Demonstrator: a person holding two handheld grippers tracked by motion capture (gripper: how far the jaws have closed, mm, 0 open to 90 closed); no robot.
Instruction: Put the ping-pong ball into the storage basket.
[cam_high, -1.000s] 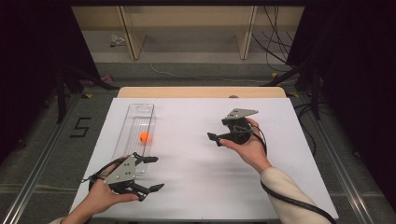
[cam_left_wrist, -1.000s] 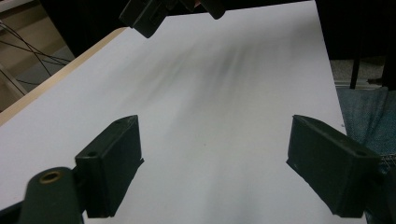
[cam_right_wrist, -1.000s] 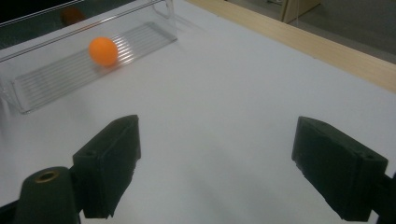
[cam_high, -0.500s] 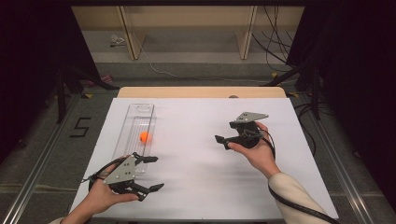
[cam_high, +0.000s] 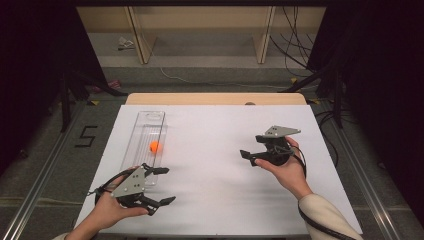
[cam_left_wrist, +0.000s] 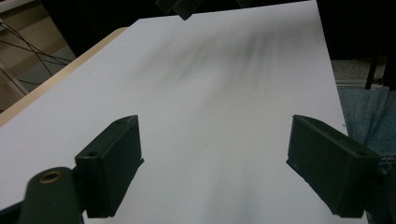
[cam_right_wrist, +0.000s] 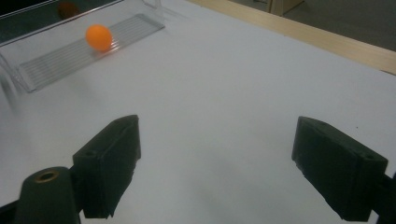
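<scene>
Resting in a long clear ribbed plastic tray (cam_high: 145, 145) at the table's left, a small orange ball (cam_high: 155, 146) awaits pickup. Both the left gripper (cam_high: 159, 186) and right gripper (cam_high: 248, 157) gape wide, empty. Judged best: approach level, straddle the ball, close gently.
</scene>
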